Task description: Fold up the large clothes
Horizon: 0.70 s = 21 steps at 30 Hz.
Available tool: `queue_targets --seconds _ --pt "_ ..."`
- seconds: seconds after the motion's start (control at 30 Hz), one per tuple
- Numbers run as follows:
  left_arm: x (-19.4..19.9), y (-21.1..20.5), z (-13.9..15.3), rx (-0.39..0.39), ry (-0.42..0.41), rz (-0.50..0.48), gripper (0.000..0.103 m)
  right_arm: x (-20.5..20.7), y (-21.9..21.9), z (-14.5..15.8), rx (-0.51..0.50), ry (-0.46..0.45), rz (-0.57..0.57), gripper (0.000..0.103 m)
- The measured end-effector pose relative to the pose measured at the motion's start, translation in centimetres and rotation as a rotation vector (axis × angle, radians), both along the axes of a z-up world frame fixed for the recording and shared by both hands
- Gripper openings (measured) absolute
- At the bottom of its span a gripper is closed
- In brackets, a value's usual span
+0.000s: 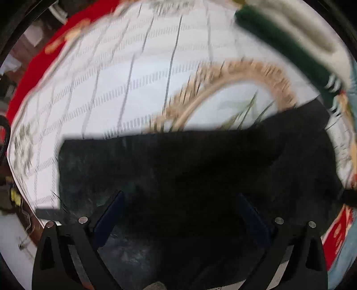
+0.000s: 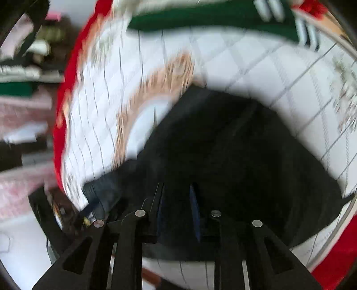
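A large black garment (image 1: pixel 169 169) lies spread on a white quilted bedspread (image 1: pixel 107 84) with a tan wreath print. My left gripper (image 1: pixel 178 198) hovers over the garment's near part with its jaws wide apart and nothing between them. In the right wrist view the same black garment (image 2: pixel 234 142) fills the middle. My right gripper (image 2: pixel 177 189) has its jaws close together with black cloth between them. Both views are blurred by motion.
A green garment with white stripes (image 1: pixel 285 44) lies at the far side of the bedspread; it also shows in the right wrist view (image 2: pixel 212 20). A red border (image 2: pixel 64 93) edges the bedspread. Pink cloth and clutter (image 2: pixel 22 116) lie off to the left.
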<state>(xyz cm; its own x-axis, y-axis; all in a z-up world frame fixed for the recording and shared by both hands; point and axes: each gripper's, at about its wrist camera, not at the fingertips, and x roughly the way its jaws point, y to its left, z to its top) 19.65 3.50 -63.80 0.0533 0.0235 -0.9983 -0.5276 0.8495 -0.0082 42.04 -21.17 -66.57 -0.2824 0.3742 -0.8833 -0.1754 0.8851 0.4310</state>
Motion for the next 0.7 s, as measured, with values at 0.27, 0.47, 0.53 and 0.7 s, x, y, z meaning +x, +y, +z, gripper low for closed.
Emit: queue_targets --seconds 0.27,0.47,0.53,0.7 --pt "-0.8 -0.4 -2.5 0.003 0.019 0.006 0.103 -1.5 2.8 -7.4 -0.255 0.098 0.066 0.018" --pt "-2.1 -0.7 1.6 0.015 -0.029 0.016 0.103 -2.3 1.2 -2.6 -0.12 -0.013 0.115 0.03" --pt "-2.2 -1.0 2.7 0.032 -0.061 0.011 0.103 -2.8 -2.9 0.2 0.037 -0.021 -0.04 0.054" --pt "-0.3 -2.2 0.4 0.046 -0.042 -0.007 0.103 -5.0 -15.3 3.7 0.058 -0.139 -0.359 0.06"
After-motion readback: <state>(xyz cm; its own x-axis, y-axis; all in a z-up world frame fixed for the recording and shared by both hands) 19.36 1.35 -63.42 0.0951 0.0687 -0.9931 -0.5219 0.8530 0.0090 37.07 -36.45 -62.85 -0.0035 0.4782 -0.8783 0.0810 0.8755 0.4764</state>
